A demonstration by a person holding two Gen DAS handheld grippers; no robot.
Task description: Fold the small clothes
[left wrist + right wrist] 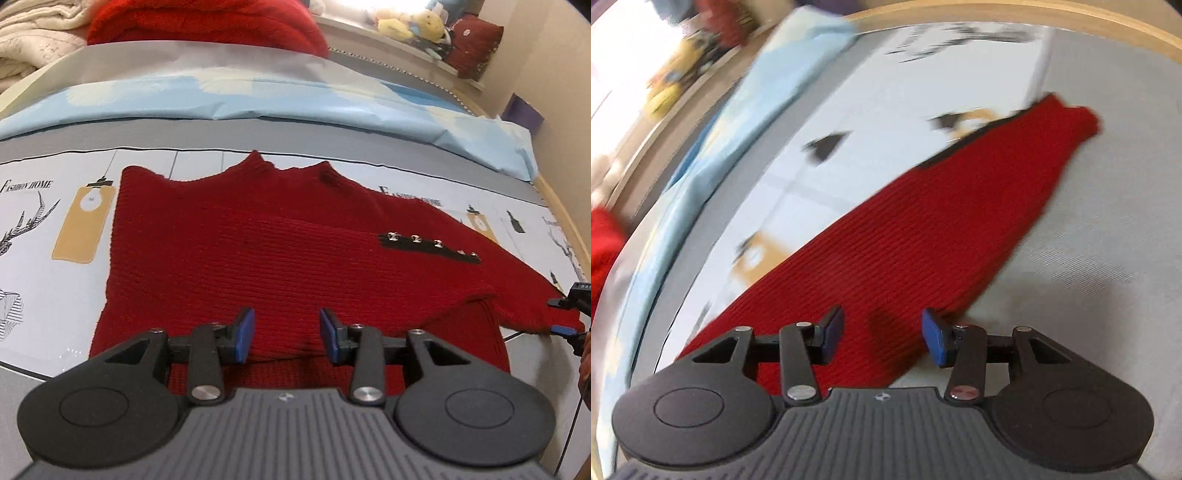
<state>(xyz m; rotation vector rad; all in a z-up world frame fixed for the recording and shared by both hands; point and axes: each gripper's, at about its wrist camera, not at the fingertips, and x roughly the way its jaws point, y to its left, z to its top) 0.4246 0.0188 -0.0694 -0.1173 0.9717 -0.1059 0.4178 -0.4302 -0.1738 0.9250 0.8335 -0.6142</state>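
A small red sweater (pixel 258 236) lies flat on the printed bed sheet (pixel 44 221), neck away from the left camera, its body spread wide. One sleeve is already laid across the chest, ending in a black strip with a row of metal studs (pixel 430 245). The other sleeve (pixel 923 221) stretches out to the side over the grey part of the bedding, as the blurred right view shows.

The left gripper (pixel 287 334) hangs over the sweater's lower middle, angled down, its jaws partly apart with only bare knit showing between the blue pads (pixel 245 334); it holds nothing. The right gripper (pixel 882 338) hovers above the base of the outstretched sleeve, its jaws also partly apart and empty. Its tips can just be made out at the far right edge of the left view, by the sweater's side.

The fold looks to be midway: 1 sleeve seems to be in, 1 still out, and neither claw has a grip. The next move probably calls for the right gripper to drop onto the loose sleeve, pinch the cloth cleanly, and carry it across the body, while the left holds the body still or takes the hem so the knit does not drag and bunch.
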